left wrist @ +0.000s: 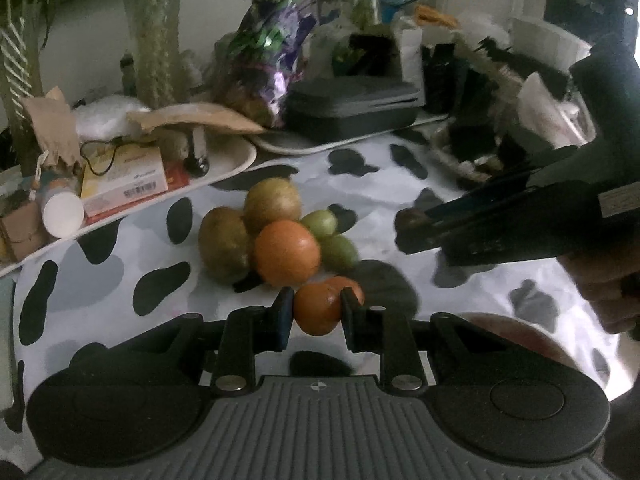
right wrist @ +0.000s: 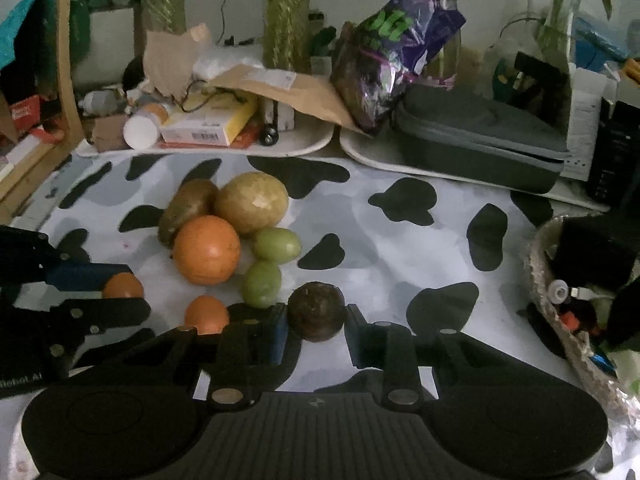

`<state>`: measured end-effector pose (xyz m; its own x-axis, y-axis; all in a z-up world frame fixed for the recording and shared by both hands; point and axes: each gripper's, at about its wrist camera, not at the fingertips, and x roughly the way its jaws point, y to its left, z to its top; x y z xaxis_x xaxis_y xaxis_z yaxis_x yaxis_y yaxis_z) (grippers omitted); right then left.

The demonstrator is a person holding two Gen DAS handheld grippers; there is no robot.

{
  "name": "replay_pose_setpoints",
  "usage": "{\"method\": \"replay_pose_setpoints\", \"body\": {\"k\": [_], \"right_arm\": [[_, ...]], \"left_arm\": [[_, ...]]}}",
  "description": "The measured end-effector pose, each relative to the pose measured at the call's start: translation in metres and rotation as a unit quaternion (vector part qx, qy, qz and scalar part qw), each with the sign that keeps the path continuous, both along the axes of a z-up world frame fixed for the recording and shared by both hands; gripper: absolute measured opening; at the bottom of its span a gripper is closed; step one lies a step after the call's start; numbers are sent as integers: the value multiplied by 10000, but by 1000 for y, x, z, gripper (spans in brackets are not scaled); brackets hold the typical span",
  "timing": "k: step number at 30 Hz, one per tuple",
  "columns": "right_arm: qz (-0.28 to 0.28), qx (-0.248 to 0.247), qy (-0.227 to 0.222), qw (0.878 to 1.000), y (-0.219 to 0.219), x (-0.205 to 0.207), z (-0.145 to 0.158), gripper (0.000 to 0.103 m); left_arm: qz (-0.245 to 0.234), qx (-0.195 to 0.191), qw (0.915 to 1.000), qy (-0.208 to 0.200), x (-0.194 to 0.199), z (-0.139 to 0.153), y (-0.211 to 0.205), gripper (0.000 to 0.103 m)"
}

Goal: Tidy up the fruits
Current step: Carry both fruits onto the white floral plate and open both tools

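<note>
A fruit pile lies on the cow-print cloth: a large orange (left wrist: 287,253) (right wrist: 207,249), two brown-green fruits (left wrist: 225,242) (left wrist: 273,201), and two small green fruits (right wrist: 277,243) (right wrist: 262,283). My left gripper (left wrist: 316,312) is shut on a small orange fruit (left wrist: 317,309), just in front of the pile; it also shows in the right wrist view (right wrist: 122,285). Another small orange fruit (right wrist: 206,313) lies beside it. My right gripper (right wrist: 316,322) is shut on a dark brown round fruit (right wrist: 316,311), held to the right of the pile; the left wrist view shows it (left wrist: 408,222) too.
White trays (right wrist: 312,144) along the back hold boxes, a bottle, paper and a grey case (right wrist: 480,136). A purple bag (right wrist: 396,48) and plants stand behind. A woven basket (right wrist: 560,312) with clutter sits at the right. A reddish round object (left wrist: 516,336) lies near my left gripper.
</note>
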<state>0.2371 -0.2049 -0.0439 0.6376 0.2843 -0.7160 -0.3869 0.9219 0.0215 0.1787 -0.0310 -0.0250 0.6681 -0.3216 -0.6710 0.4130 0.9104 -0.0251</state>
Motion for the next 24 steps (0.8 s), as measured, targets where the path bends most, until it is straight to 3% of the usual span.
{"method": "replay_pose_setpoints", "body": {"k": [13, 24], "right_arm": [[196, 280, 92, 9994, -3, -58, 18, 31], [342, 152, 344, 9987, 6, -93, 12, 31]], "left_arm": [[33, -145, 9999, 54, -42, 8, 0, 24], [-132, 63, 9993, 340, -72, -5, -9, 24]]}}
